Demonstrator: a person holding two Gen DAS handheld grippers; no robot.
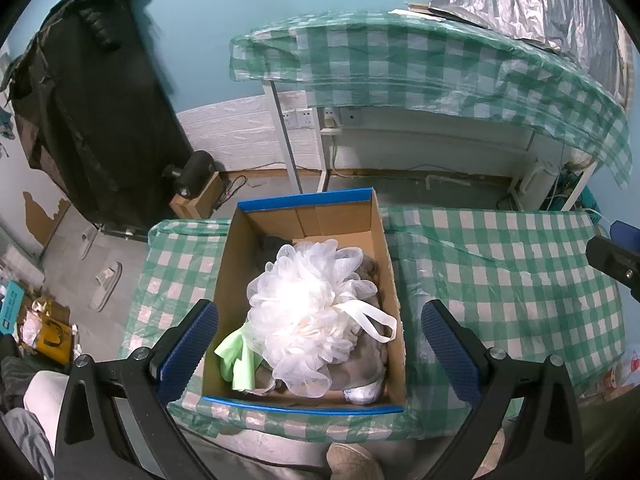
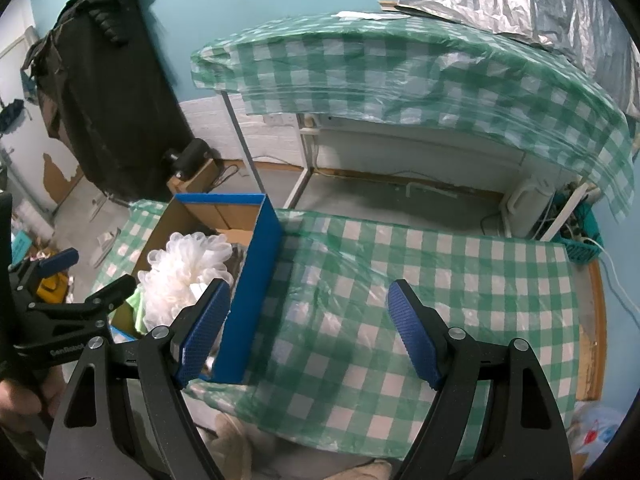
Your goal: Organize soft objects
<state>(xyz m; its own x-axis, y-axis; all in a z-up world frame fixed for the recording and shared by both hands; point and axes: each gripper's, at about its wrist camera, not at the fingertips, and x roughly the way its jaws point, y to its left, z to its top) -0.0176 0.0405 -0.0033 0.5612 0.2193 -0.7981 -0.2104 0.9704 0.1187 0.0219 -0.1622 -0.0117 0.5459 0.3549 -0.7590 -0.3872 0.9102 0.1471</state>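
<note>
Left wrist view: one box [image 1: 384,240] holding one white bath pouf [image 1: 308,304]; both grippers [image 1: 320,344] [image 2: 308,328] spread, empty.

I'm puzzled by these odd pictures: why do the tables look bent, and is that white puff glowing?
Left wrist view: the white mesh puff in the cardboard box is overexposed at its centre. Both views: the fisheye lens bows the checked tablecloth and darkens the corners.

white mesh bath pouf [image 1: 304,312]: on top, strap loop to its right | light green cloth [image 1: 236,360]: tucked beside it | cardboard box [image 1: 228,280]: open, blue-rimmed, holds both
</note>
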